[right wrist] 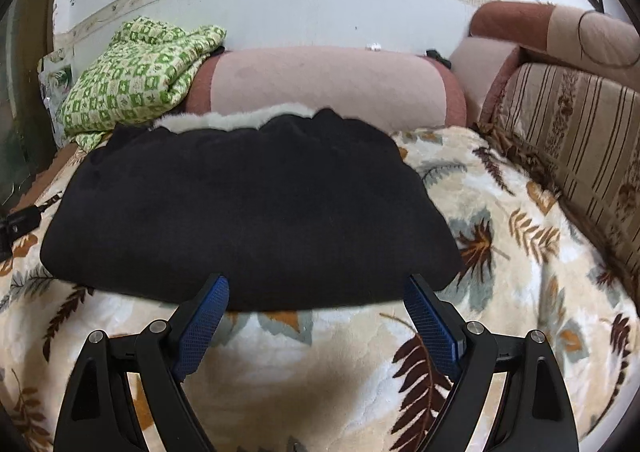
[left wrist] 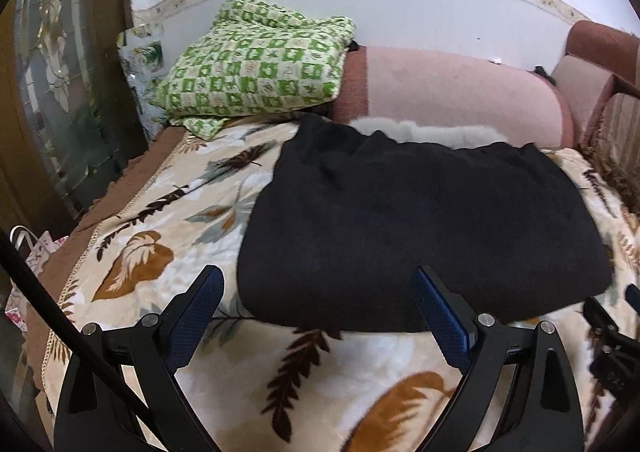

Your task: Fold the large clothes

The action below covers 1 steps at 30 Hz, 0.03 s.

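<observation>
Black garment [left wrist: 420, 228] lay folded flat on leaf-print blanket [left wrist: 168, 212], grey fur trim [left wrist: 424, 130] at far edge. Left gripper [left wrist: 318, 280] spread wide, empty, near garment's front edge. Right gripper [right wrist: 318, 286] likewise spread, empty. Green checked quilt [right wrist: 132, 76] behind.

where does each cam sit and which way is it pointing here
Left wrist: sits on the left gripper, jaws open, looking forward over the leaf-print blanket at the black garment's left part; the right gripper shows at the right edge.
Right wrist: sits on the right gripper, jaws open, facing the garment's near edge.
Shared: garment, blanket, green checked cloth, pink bolster, wall.
</observation>
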{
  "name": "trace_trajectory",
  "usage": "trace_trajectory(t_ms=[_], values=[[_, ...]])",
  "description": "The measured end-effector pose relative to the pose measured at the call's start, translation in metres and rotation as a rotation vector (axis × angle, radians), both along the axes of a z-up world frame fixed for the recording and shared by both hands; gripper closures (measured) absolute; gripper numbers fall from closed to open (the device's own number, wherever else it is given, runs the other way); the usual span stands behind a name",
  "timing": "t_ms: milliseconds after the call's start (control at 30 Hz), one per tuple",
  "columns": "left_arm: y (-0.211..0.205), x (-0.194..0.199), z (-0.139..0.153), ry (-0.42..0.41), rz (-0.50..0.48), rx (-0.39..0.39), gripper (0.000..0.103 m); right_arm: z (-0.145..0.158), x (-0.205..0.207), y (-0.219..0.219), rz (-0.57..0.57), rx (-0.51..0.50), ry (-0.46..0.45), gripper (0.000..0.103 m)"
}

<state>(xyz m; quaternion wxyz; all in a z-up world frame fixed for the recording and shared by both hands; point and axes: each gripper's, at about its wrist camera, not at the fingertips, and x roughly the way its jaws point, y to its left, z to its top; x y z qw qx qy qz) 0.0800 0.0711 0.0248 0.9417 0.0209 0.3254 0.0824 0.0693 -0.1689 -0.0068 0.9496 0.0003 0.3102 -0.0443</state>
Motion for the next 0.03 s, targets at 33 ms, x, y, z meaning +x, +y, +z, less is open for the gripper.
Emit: trace_trajectory(t_ms=[33], values=[[0.0011,0.0037,-0.0064,0.015,0.003,0.006,0.008,-0.0041,0.0027,-0.0016,0.0,-0.001,0.015,0.011]])
